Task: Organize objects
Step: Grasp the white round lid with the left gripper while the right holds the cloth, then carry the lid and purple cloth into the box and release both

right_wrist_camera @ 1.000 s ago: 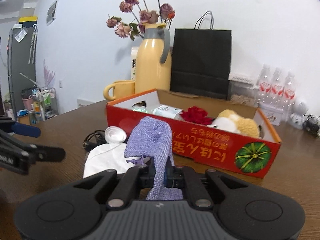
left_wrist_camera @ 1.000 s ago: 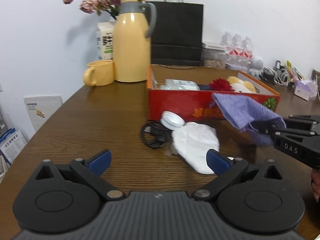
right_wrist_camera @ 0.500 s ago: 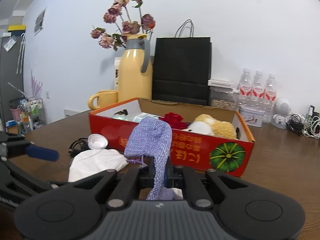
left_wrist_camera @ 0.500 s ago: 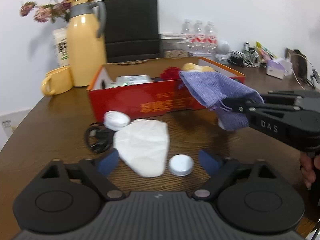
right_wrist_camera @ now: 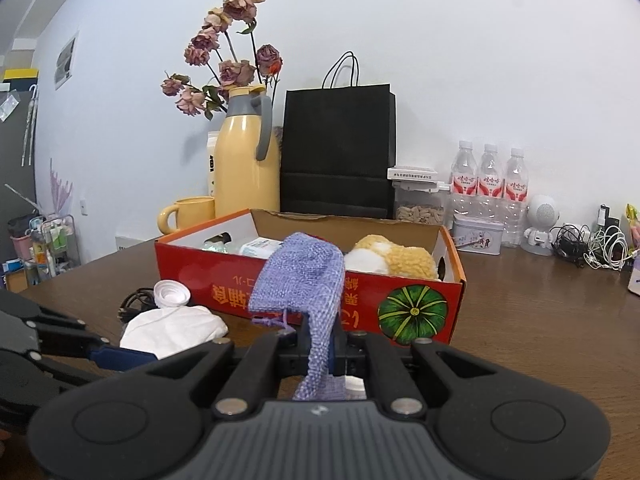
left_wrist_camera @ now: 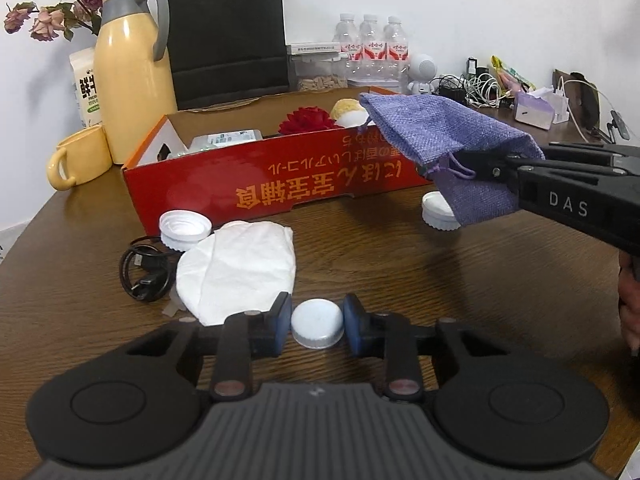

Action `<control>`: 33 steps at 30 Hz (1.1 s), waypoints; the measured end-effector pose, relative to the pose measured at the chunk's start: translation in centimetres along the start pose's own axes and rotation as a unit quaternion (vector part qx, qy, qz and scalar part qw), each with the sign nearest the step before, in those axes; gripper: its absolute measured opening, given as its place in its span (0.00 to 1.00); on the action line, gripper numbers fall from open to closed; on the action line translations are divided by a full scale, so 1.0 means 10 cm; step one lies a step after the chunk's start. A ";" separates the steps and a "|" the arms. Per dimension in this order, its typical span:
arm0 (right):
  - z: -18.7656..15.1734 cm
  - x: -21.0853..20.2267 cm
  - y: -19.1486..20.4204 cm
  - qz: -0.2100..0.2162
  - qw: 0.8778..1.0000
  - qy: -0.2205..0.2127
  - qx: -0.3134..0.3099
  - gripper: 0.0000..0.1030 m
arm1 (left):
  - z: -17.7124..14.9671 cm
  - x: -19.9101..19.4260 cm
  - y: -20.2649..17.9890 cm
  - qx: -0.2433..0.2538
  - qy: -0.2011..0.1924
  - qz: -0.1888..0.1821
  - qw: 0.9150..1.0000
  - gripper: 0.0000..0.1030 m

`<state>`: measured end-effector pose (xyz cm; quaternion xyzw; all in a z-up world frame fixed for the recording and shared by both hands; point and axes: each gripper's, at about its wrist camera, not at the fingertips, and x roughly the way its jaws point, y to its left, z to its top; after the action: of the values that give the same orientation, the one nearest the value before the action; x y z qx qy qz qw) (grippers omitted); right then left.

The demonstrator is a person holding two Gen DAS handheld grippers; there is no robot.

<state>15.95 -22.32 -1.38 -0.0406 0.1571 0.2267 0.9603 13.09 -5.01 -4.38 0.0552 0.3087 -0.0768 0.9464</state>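
- Left wrist view: my left gripper (left_wrist_camera: 316, 326) is low over the near edge of the table (left_wrist_camera: 400, 264). Its jaws have just been closing, and the 2 blue pads (left_wrist_camera: 280, 322) now press on either side of a small white cap (left_wrist_camera: 318, 322) that sits on the wood.
- Just left of that cap lies a white cloth (left_wrist_camera: 240, 264). Its far end touches a bigger ribbed lid (left_wrist_camera: 185, 229), and a coiled black cable (left_wrist_camera: 140, 276) lies at its left side.
- The red box (left_wrist_camera: 280, 188) stands open across the middle of the table, with a red flower (left_wrist_camera: 306, 120) and a pale plush toy (left_wrist_camera: 348, 114) inside.
- My right gripper (left_wrist_camera: 460, 160) comes in from the right edge, clenched on a purple pouch (left_wrist_camera: 448, 128). The pouch is in the air in front of the box's right end. Its loose end droops in front of 1 more white lid (left_wrist_camera: 438, 210) on the table.
- At the far left corner are a yellow jug (left_wrist_camera: 132, 76) and a yellow mug (left_wrist_camera: 80, 158).
- Right wrist view: my right gripper (right_wrist_camera: 320, 344) is shut tight on the pouch (right_wrist_camera: 300, 276), which stands up and folds over in front of the box (right_wrist_camera: 416, 312).
- The plush toy (right_wrist_camera: 392, 260) lies in the box's right end.
- My left gripper (right_wrist_camera: 120, 358) shows at the lower left, just beside the cloth (right_wrist_camera: 172, 332). The cap is hidden here.
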 end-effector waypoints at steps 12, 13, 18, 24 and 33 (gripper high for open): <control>0.00 0.00 0.01 0.000 1.000 -0.002 -0.002 0.04 | 0.02 -0.08 0.01 -0.008 -0.014 -0.002 1.000 0.28; 0.00 0.00 0.02 0.000 1.000 -0.002 -0.004 0.04 | 0.03 -0.09 0.02 -0.008 -0.016 -0.002 1.000 0.28; 0.06 -0.04 0.07 0.002 1.000 -0.009 -0.017 0.04 | 0.16 -0.22 0.04 -0.008 -0.043 -0.002 0.999 0.28; 0.35 -0.03 0.11 0.001 0.999 -0.038 -0.030 0.04 | 0.52 -0.31 0.11 -0.008 -0.090 0.018 0.996 0.28; 0.86 0.53 0.11 -0.014 0.998 -0.039 -0.044 0.04 | 1.22 -0.07 0.36 -0.036 -0.135 0.039 0.989 0.28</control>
<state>22.37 -17.84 5.03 -0.0763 0.1086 0.2215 0.9661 20.19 -3.21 6.03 0.0220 0.1788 -0.0350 0.9830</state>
